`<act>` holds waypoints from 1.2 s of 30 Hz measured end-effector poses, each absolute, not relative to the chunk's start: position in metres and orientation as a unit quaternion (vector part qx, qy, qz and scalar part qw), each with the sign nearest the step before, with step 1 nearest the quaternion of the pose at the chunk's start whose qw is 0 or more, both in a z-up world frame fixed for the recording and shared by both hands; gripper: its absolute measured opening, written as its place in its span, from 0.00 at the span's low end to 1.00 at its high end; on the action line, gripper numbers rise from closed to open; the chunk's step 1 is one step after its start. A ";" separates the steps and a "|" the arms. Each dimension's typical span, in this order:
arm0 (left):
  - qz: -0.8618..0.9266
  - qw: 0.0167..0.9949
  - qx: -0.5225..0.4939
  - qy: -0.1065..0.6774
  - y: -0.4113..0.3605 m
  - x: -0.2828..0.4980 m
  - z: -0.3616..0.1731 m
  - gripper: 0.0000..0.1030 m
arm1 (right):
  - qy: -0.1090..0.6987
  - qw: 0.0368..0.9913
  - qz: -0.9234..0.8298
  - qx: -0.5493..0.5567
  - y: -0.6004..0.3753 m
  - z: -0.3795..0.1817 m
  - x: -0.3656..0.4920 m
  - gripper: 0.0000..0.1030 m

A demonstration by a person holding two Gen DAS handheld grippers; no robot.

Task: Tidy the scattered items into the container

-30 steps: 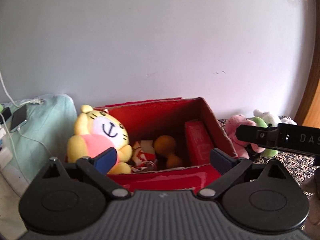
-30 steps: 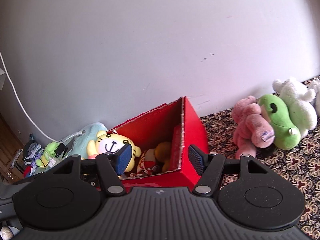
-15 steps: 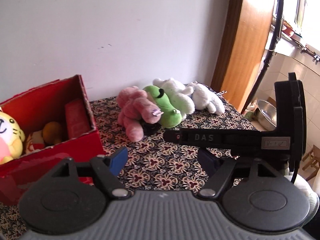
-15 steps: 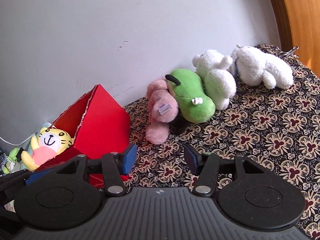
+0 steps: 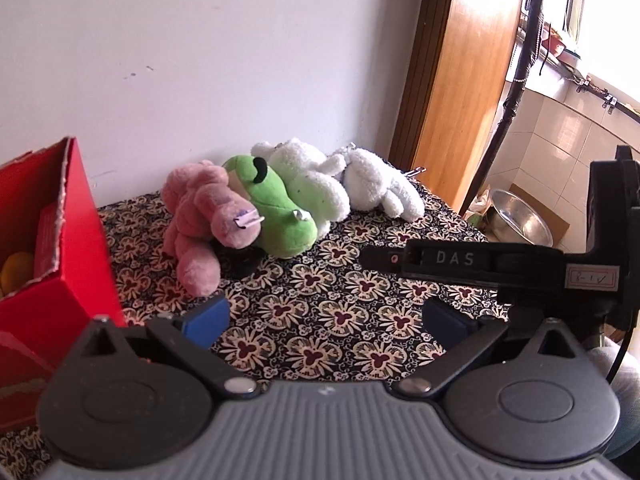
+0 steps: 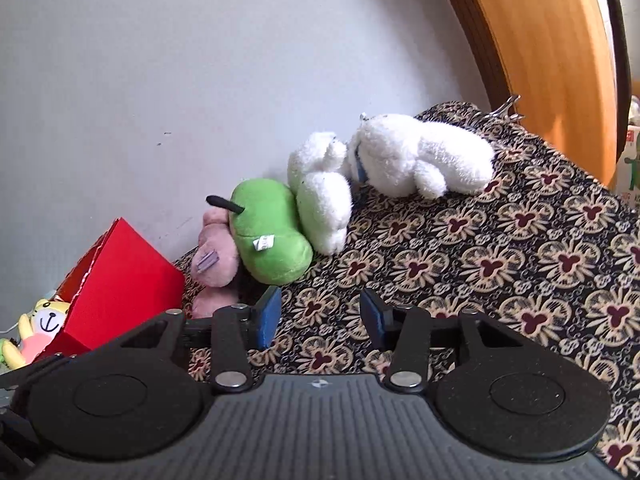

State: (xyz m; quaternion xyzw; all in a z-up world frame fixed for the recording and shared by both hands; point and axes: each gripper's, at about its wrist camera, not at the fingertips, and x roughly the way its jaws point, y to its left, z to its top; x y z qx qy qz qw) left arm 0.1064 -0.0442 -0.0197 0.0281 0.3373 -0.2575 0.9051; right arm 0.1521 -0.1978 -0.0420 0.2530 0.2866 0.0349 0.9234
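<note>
A red cardboard box (image 5: 48,272) stands at the left, with an orange item (image 5: 16,268) inside it. On the patterned cloth a row of plush toys lies along the wall: pink (image 5: 204,212), green (image 5: 276,208), pale green and white (image 5: 308,184), white (image 5: 380,184). My left gripper (image 5: 326,318) hovers short of the pink toy, its jaws opening with nothing between them. My right gripper (image 6: 320,316) points at the cloth in front of the green toy (image 6: 268,236) and the white toy (image 6: 420,160). Its jaws are closing on nothing. A yellow tiger plush (image 6: 44,320) shows by the box (image 6: 120,276).
A flower-patterned cloth (image 5: 340,300) covers the surface up to the white wall. A wooden door frame (image 5: 452,100) stands at the right, with a metal bowl (image 5: 520,220) on the floor beyond the edge. The right gripper's black finger (image 5: 440,258) crosses the left wrist view.
Both views have swung right from the red box to the row of plush toys and dropped lower. The right jaws have narrowed. The left jaws narrowed, then widened again.
</note>
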 end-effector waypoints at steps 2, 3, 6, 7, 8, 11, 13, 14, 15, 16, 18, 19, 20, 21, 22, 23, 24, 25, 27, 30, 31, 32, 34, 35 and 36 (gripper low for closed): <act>-0.264 0.900 0.021 0.346 -0.051 0.116 -0.028 0.99 | 0.281 0.933 0.013 0.226 -0.207 -0.043 0.159 0.46; -0.270 0.897 0.016 0.350 -0.053 0.120 -0.031 0.99 | 0.279 0.937 0.005 0.212 -0.210 -0.043 0.162 0.47; -0.285 0.888 0.004 0.359 -0.062 0.132 -0.039 0.99 | 0.271 0.953 -0.024 0.136 -0.224 -0.041 0.177 0.54; -0.291 0.886 0.000 0.362 -0.065 0.135 -0.041 0.99 | 0.274 0.955 -0.030 0.113 -0.227 -0.042 0.183 0.57; -0.296 0.883 -0.005 0.364 -0.067 0.138 -0.042 0.99 | 0.279 0.956 -0.034 0.087 -0.232 -0.044 0.191 0.58; -0.313 0.875 -0.009 0.370 -0.076 0.151 -0.047 0.99 | 0.291 0.955 -0.032 0.048 -0.246 -0.046 0.210 0.59; -0.316 0.871 -0.007 0.375 -0.080 0.159 -0.051 0.99 | 0.300 0.953 -0.023 0.028 -0.249 -0.047 0.220 0.65; -0.317 0.870 -0.007 0.378 -0.082 0.164 -0.052 0.99 | 0.304 0.952 -0.019 0.011 -0.249 -0.049 0.226 0.65; -0.318 0.868 -0.010 0.381 -0.084 0.168 -0.054 0.99 | 0.304 0.952 -0.017 -0.003 -0.248 -0.050 0.231 0.65; -0.320 0.866 -0.015 0.385 -0.085 0.173 -0.056 0.99 | 0.302 0.953 -0.016 -0.016 -0.246 -0.052 0.234 0.66; -0.323 0.862 -0.024 0.390 -0.085 0.180 -0.059 0.99 | 0.306 0.952 -0.017 -0.030 -0.246 -0.057 0.244 0.69; -0.323 0.861 -0.029 0.392 -0.085 0.183 -0.061 0.99 | 0.310 0.950 -0.017 -0.030 -0.247 -0.060 0.249 0.69; -0.324 0.859 -0.034 0.394 -0.085 0.186 -0.062 0.99 | 0.315 0.949 -0.016 -0.026 -0.248 -0.063 0.253 0.69; -0.325 0.858 -0.039 0.396 -0.085 0.188 -0.063 0.99 | 0.320 0.947 -0.015 -0.018 -0.250 -0.066 0.256 0.68; -0.325 0.857 -0.043 0.397 -0.084 0.190 -0.064 0.99 | 0.323 0.946 -0.014 -0.011 -0.251 -0.068 0.258 0.66; -0.325 0.857 -0.046 0.397 -0.083 0.192 -0.065 0.99 | 0.324 0.946 -0.016 -0.006 -0.252 -0.069 0.261 0.63; -0.324 0.858 -0.050 0.396 -0.082 0.193 -0.065 0.99 | 0.321 0.947 -0.021 -0.002 -0.253 -0.069 0.261 0.55; -0.324 0.857 -0.053 0.397 -0.082 0.194 -0.065 0.99 | 0.318 0.948 -0.024 0.004 -0.255 -0.069 0.260 0.49; -0.332 0.851 -0.068 0.402 -0.082 0.198 -0.065 0.99 | 0.317 0.948 -0.018 0.033 -0.262 -0.065 0.254 0.44; -0.355 0.834 -0.107 0.409 -0.082 0.204 -0.059 0.99 | 0.313 0.948 -0.009 0.056 -0.270 -0.060 0.238 0.42; -0.366 0.826 -0.123 0.410 -0.083 0.207 -0.056 0.99 | 0.314 0.948 -0.006 0.055 -0.271 -0.060 0.233 0.42; -0.377 0.819 -0.139 0.411 -0.084 0.211 -0.054 0.99 | 0.317 0.947 -0.002 0.053 -0.271 -0.061 0.230 0.42; -0.382 0.812 -0.162 0.410 -0.089 0.219 -0.050 0.99 | 0.324 0.945 0.003 0.052 -0.274 -0.064 0.220 0.44; -0.385 0.808 -0.175 0.411 -0.093 0.224 -0.049 0.99 | 0.330 0.942 0.009 0.055 -0.276 -0.066 0.217 0.44; -0.387 0.803 -0.183 0.414 -0.096 0.229 -0.049 0.99 | 0.334 0.941 0.015 0.058 -0.279 -0.067 0.214 0.48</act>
